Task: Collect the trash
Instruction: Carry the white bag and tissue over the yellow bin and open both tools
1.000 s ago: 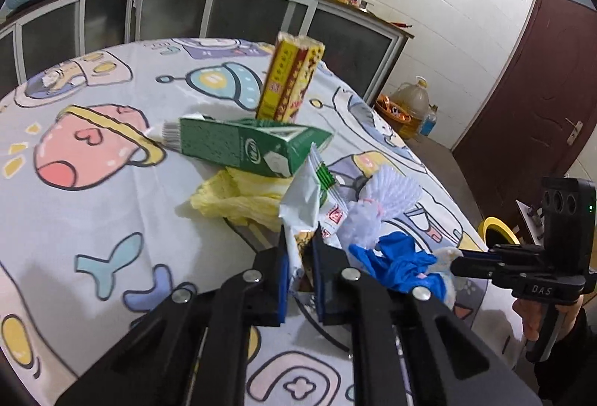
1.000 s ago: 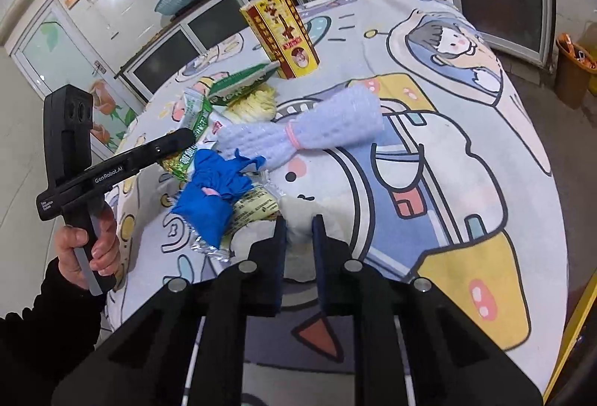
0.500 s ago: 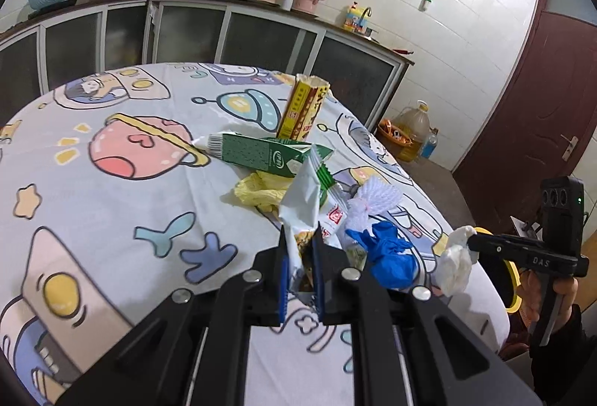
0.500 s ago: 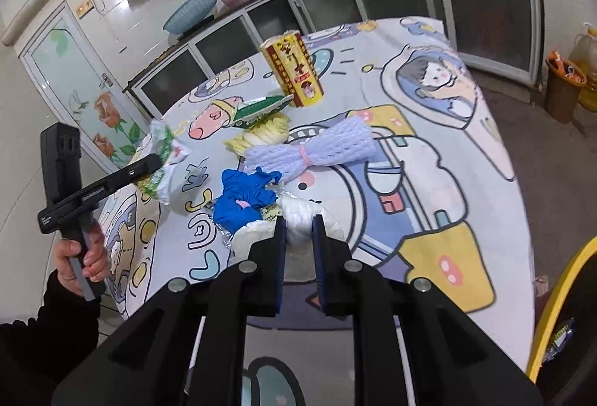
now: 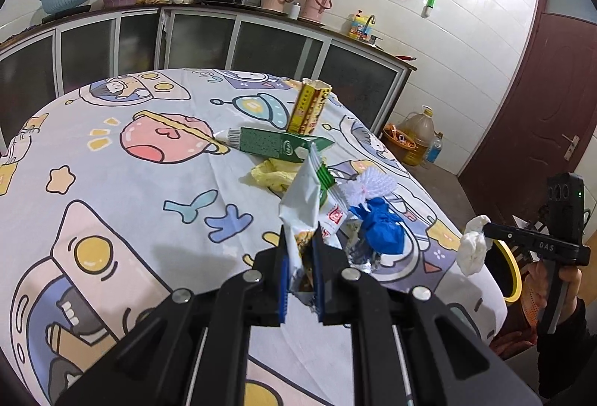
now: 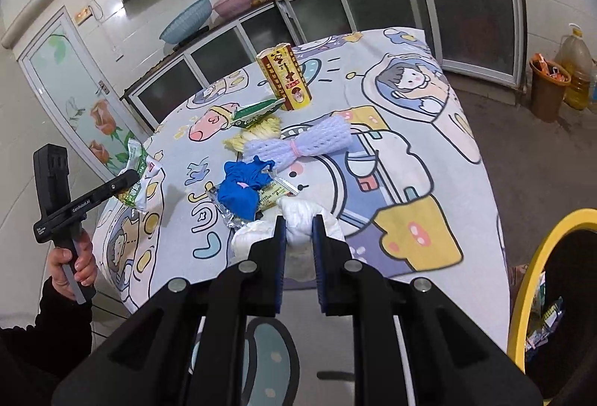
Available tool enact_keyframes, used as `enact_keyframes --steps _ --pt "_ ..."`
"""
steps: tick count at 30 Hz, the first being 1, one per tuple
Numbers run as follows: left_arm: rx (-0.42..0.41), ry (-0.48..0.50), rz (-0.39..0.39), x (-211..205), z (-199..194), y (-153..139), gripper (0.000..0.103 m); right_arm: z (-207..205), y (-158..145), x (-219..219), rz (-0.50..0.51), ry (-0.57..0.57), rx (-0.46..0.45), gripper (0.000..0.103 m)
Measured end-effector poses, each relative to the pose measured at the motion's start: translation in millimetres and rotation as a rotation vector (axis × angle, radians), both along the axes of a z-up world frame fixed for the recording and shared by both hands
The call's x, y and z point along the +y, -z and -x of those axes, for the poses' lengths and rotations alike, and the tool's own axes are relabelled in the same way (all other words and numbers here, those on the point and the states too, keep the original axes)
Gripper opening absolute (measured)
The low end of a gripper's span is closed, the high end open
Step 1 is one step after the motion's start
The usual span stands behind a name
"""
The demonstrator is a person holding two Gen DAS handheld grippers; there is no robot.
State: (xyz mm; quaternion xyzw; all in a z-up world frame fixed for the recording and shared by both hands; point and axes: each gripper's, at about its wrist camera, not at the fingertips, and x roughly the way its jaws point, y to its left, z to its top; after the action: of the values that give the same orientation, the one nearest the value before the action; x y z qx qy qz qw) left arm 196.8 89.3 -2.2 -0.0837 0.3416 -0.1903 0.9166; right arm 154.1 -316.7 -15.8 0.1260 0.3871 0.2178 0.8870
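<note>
My left gripper (image 5: 300,242) is shut on a white-and-green snack wrapper (image 5: 304,197) and holds it above the table; it also shows in the right wrist view (image 6: 140,178). My right gripper (image 6: 299,229) is shut on a crumpled white tissue (image 6: 302,219), lifted off the table's near edge; the tissue shows in the left wrist view (image 5: 474,245). A yellow-rimmed bin (image 6: 537,257) stands at the right with wrappers inside. Trash left on the table: a blue glove (image 6: 240,189), a foam net (image 6: 298,147), a yellow bag (image 6: 257,134), a green carton (image 6: 257,109).
A yellow-and-red box (image 6: 287,78) stands upright behind the pile on the cartoon tablecloth (image 6: 410,130). A silver wrapper (image 6: 276,191) lies under the glove. Counter cabinets (image 5: 224,40) run behind the table. An oil jug (image 5: 418,132) and a small brown bin (image 6: 548,89) stand on the floor.
Both grippers have lifted and pulled back from the pile, each with its piece of trash. The tissue is off the table, and the yellow bin rim has come into the right wrist view.
</note>
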Motion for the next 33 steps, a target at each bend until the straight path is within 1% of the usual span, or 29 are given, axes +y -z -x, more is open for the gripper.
enact_keyframes --steps 5,13,19,21,30,33 --pt "-0.013 0.037 -0.005 -18.0 4.7 -6.5 0.009 13.6 -2.1 -17.3 -0.010 0.031 -0.009 0.014" --pt "-0.024 0.160 -0.028 -79.2 4.5 -14.1 0.009 33.3 -3.6 -61.4 -0.017 0.122 -0.031 0.014" --pt "-0.030 0.266 -0.027 -134.5 -0.9 -18.4 0.009 48.9 -4.6 -100.7 -0.006 0.211 -0.039 0.014" --pt "-0.033 0.312 -0.029 -158.7 -2.0 -19.4 0.009 55.2 -3.7 -117.8 -0.005 0.252 -0.042 0.014" --pt "-0.035 0.511 -0.033 -262.2 -9.6 -17.6 0.009 83.5 7.1 -196.7 0.003 0.466 -0.029 0.014" --pt "-0.020 0.571 -0.029 -296.1 -12.5 -13.4 0.009 93.2 12.9 -219.6 0.014 0.532 -0.019 0.014"
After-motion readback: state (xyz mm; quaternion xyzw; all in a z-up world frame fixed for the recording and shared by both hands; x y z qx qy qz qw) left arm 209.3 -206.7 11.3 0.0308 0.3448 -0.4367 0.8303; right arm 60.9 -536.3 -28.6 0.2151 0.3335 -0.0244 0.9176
